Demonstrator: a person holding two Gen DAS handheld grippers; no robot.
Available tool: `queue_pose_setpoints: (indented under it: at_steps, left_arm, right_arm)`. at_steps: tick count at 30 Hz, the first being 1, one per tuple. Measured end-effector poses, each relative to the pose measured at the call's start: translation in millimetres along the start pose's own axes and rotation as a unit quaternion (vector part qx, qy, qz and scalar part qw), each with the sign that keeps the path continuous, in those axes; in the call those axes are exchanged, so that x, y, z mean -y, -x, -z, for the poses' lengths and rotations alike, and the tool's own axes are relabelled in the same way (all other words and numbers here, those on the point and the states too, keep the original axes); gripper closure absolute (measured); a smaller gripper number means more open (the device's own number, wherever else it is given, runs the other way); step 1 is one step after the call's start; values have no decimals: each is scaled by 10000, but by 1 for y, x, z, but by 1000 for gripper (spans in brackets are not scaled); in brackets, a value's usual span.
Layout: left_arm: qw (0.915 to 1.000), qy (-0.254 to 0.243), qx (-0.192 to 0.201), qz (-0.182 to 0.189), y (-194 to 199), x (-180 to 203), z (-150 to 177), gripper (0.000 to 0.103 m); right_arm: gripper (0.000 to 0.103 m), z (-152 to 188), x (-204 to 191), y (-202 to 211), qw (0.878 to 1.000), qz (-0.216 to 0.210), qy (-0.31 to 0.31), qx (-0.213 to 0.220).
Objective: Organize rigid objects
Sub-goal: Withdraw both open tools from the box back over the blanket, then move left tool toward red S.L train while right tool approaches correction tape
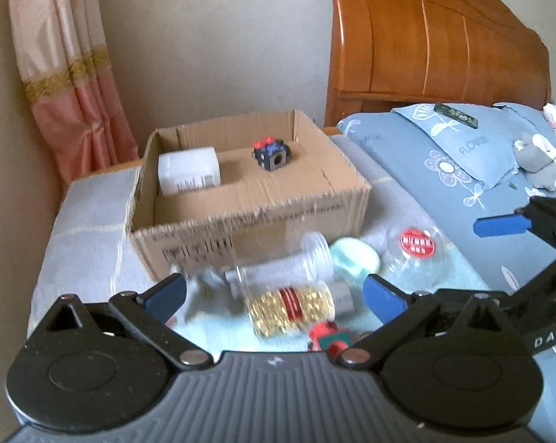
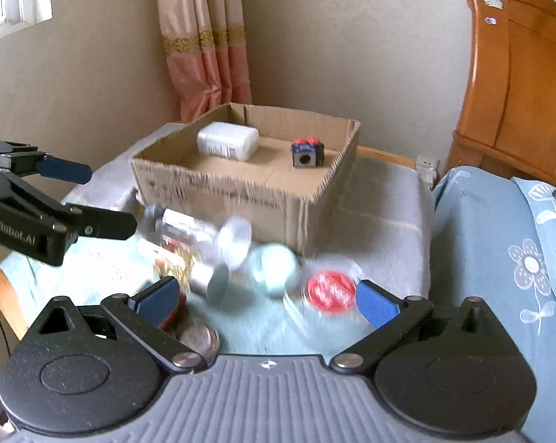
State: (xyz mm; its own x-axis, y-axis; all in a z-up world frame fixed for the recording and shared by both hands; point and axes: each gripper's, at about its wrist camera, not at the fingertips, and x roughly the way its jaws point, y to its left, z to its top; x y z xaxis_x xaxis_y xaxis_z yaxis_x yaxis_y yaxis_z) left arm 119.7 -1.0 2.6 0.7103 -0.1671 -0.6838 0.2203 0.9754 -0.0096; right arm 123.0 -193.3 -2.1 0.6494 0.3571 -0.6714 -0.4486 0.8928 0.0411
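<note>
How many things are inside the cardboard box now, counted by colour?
White: 1, the white container lying on its side.
Dark with red and blue parts: 1, the cube toy.
Total: 2 in the cardboard box.

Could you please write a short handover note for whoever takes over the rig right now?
Left gripper: open, empty, above the pile.
Right gripper: open, empty, beside it.
Done: white container and black cube toy are in the cardboard box.
Left, in front of the box: gold-and-red bottle, clear jar, pale green object, red-lidded jar, small red toy.
</note>
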Motion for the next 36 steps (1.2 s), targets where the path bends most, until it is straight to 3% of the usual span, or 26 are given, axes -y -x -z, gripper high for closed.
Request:
queue_pose_setpoints:
  at_steps: [9, 16, 23, 36]
  left_arm:
    - [9994, -343, 4, -37, -9, 26, 36, 1]
    - [9996, -210, -42, -176, -30, 22, 57, 1]
    - [9997, 220, -120, -37, -40, 8, 67, 1]
    - [9965, 826, -127, -57, -33, -21, 75, 1]
  right_arm:
    - [0, 47, -14, -8, 9994, 41, 344, 29]
    - [0, 72, -31, -24, 9980, -82, 616, -119]
    - [0, 84, -48, -33, 9960, -107, 867, -196]
    - [0, 88, -44, -35, 9976, -322, 607, -115]
